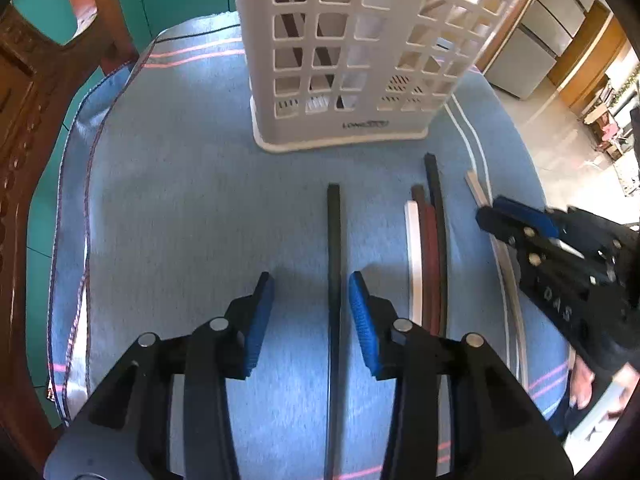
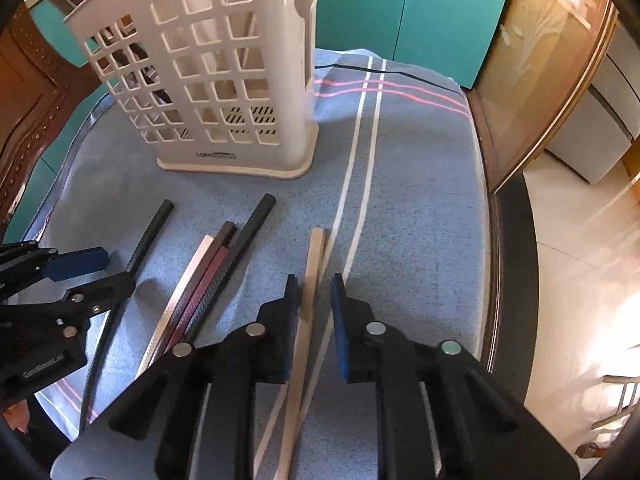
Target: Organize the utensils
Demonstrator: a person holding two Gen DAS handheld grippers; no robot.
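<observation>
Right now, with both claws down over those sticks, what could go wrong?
The right claw straddles a pale chopstick that sits against one pad only; it could twist or slip as the pads close. The left claw stands open around a lone black chopstick, not gripping it. The tall white basket looks light; a bump might tip it.

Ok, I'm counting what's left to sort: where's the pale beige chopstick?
The pale beige chopstick lies on the blue towel between the right gripper's jaws in the right wrist view, right of the bundled sticks, near the white stripes.
</observation>
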